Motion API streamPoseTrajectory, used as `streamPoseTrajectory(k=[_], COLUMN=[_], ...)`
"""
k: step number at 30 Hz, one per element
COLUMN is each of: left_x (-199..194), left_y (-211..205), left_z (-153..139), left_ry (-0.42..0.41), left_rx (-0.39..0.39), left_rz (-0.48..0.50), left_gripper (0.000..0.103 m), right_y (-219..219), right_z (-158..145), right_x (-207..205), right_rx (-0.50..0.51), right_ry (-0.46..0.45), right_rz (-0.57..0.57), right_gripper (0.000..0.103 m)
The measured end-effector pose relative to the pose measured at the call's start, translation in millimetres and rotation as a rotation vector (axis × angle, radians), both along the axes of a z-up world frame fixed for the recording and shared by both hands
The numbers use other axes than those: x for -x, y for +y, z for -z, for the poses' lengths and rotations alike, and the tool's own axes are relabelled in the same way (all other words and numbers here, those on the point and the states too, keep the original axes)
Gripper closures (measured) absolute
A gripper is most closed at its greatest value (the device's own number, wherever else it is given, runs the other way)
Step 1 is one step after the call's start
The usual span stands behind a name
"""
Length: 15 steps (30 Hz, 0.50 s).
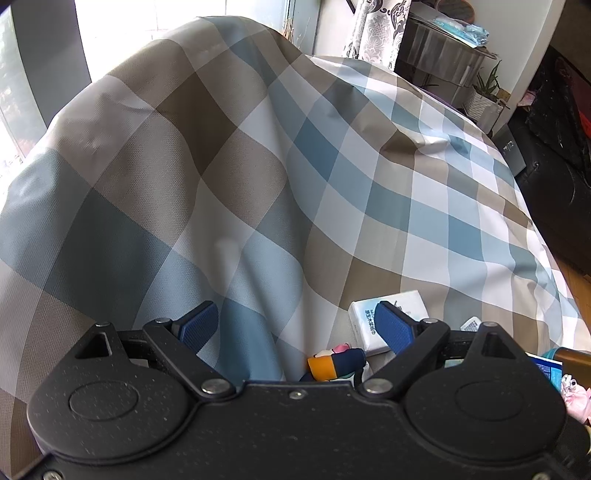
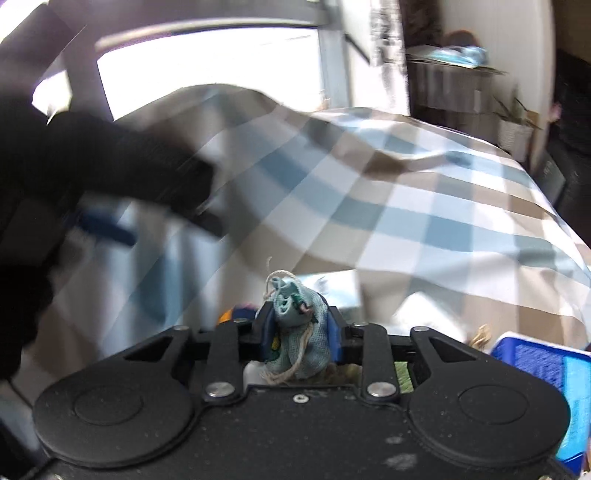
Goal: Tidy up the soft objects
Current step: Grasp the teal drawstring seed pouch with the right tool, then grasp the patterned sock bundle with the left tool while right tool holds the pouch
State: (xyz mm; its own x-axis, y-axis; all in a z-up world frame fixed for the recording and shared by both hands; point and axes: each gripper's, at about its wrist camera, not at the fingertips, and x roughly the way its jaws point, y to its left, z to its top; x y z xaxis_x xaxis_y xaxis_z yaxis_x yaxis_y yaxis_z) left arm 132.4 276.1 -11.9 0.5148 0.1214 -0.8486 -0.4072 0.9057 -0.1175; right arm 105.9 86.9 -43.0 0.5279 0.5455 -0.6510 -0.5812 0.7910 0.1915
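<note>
My left gripper (image 1: 297, 325) is open and empty, its blue pads (image 1: 199, 326) spread wide over a plaid blue, tan and white quilt (image 1: 258, 166). A small multicoloured soft toy (image 1: 336, 363) lies just below its jaws. My right gripper (image 2: 300, 332) is shut on a small light-green drawstring pouch (image 2: 299, 332), with its string hanging down. The left gripper shows as a dark blurred shape in the right wrist view (image 2: 110, 173), at the left over the quilt (image 2: 424, 206).
A white tissue pack (image 1: 391, 325) lies on the quilt by the right pad. A blue packet (image 2: 546, 365) sits at lower right. A dark shelf (image 1: 443, 59), a potted plant (image 1: 484, 96) and dark furniture (image 1: 554, 184) stand beyond the bed. A bright window (image 1: 166, 22) is behind.
</note>
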Motion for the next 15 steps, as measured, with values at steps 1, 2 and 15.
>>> streamPoseTrajectory(k=[1,2,15], left_x=[0,0,-1], left_y=[0,0,1], left_z=[0,0,3], left_ry=[0.001,0.002,0.017], left_rx=[0.0,0.0,-0.003], left_rz=[0.001,0.002,-0.004], left_gripper=[0.015,0.015,0.015], right_y=[-6,-11,-42], right_z=[-3,-5,-51], right_x=[-7,-13,2], right_rx=[-0.019,-0.041,-0.199], right_ry=[0.022,0.042,0.08], right_rz=[0.017,0.036,0.035], right_gripper=[0.077,0.078,0.078])
